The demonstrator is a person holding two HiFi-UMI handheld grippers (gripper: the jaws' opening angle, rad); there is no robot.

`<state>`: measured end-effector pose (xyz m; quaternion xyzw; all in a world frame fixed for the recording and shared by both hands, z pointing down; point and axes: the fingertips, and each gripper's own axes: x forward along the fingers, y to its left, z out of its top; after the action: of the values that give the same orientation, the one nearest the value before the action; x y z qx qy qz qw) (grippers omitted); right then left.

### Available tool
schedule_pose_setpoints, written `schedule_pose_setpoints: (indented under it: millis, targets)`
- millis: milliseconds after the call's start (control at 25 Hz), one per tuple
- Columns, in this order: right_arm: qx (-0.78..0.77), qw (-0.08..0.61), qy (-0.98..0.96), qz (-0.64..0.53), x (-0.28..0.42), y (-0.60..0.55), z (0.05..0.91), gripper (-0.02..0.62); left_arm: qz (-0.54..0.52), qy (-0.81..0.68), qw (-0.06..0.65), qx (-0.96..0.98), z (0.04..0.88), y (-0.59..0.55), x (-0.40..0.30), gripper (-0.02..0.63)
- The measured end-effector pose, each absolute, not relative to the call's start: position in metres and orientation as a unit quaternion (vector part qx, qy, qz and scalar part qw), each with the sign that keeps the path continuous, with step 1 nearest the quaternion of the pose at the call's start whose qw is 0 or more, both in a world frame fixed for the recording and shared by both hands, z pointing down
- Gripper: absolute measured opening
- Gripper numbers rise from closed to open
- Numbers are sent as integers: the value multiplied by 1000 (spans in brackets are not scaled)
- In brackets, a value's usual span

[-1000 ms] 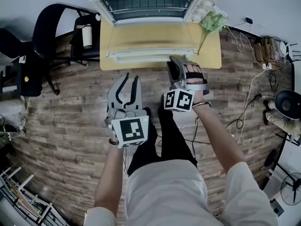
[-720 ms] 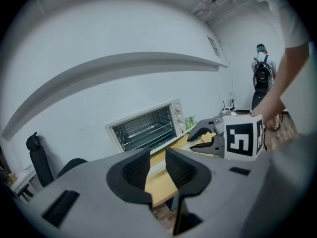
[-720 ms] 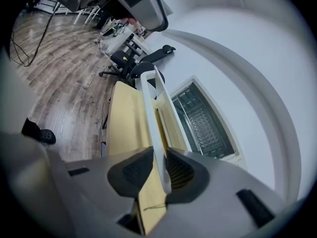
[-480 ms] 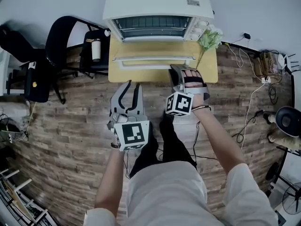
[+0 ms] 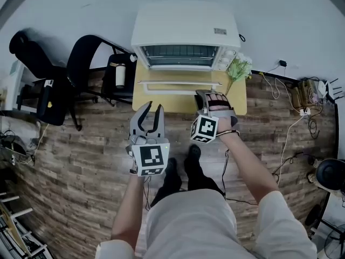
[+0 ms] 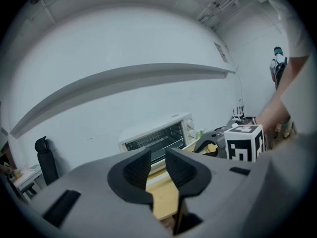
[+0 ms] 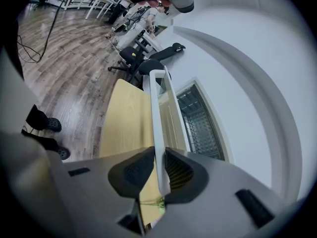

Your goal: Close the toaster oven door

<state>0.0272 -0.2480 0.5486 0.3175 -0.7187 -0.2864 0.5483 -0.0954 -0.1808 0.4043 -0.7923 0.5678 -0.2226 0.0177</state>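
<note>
Yellow table (image 5: 237,106) against white wall (image 5: 280,20). Green flower sprig (image 5: 239,69) at the table's right back corner. Black office chairs (image 5: 89,50) left of table, pale bottle (image 5: 120,75) upright on the nearest seat. Wood-plank floor (image 5: 70,155), loose cables (image 5: 285,139) at right.

Light is bright and even in all three views, diffuse, from overhead as far as we can tell. Shadows are soft, with no hard edges. White wall (image 5: 81,9) is near washed out but shows no real glare.

Head view: sharp in the centre, heavy fisheye. Floor (image 5: 81,155) planks bow toward the edges and corners darken.

Both gripper views sit in a black circular rim.

Left gripper view: hazy and low contrast. Left gripper (image 6: 157,157) reads dark against the bright wall, and we see the toaster oven (image 6: 156,138) slightly soft.

Right gripper view: crisper. Door handle (image 7: 156,108) is well lit but curved by the lens, and the near foreground is shaded.
</note>
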Motion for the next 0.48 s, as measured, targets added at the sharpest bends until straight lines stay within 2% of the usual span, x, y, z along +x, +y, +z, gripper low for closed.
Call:
schedule_pose_setpoints:
  millis: [480]
  targets:
    - [303,530,-734,-298,29,-278,518,69,-190,611,2,-769,383,-193,-94,87]
